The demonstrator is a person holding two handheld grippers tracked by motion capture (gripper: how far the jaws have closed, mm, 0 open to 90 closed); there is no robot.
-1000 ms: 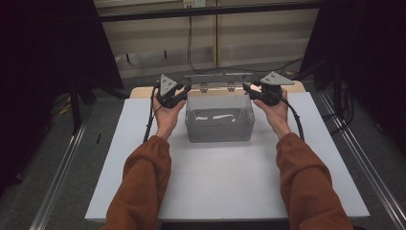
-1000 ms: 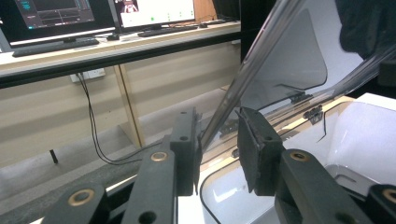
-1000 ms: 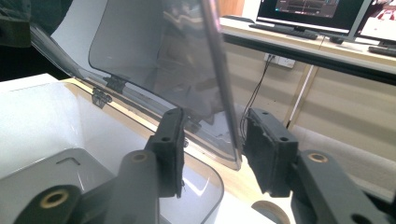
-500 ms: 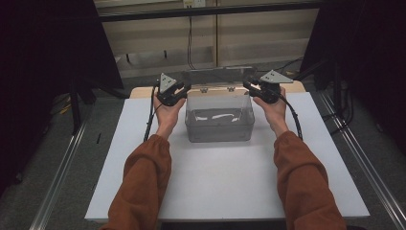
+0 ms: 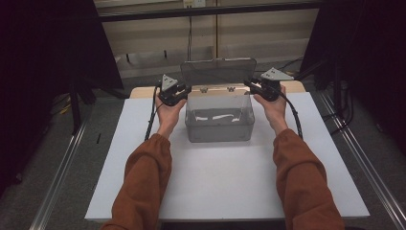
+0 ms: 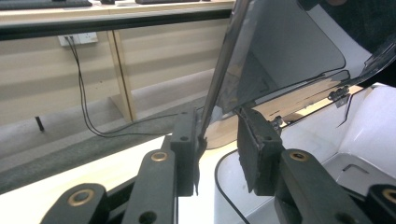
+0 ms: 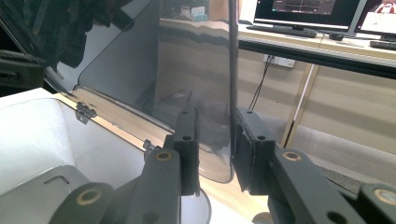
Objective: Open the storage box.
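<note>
One clear box sits on one white surface, with one lid raised at its back edge. Two hinges join lid and box. Two white items lie inside the box, too blurred to name. There are two claws, left and right, and two orange sleeves.

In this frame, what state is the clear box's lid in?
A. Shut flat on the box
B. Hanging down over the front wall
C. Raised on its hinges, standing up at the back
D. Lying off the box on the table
C: in the high view the lid stands up behind the clear box, with the left gripper and right gripper at its two side edges.
</note>
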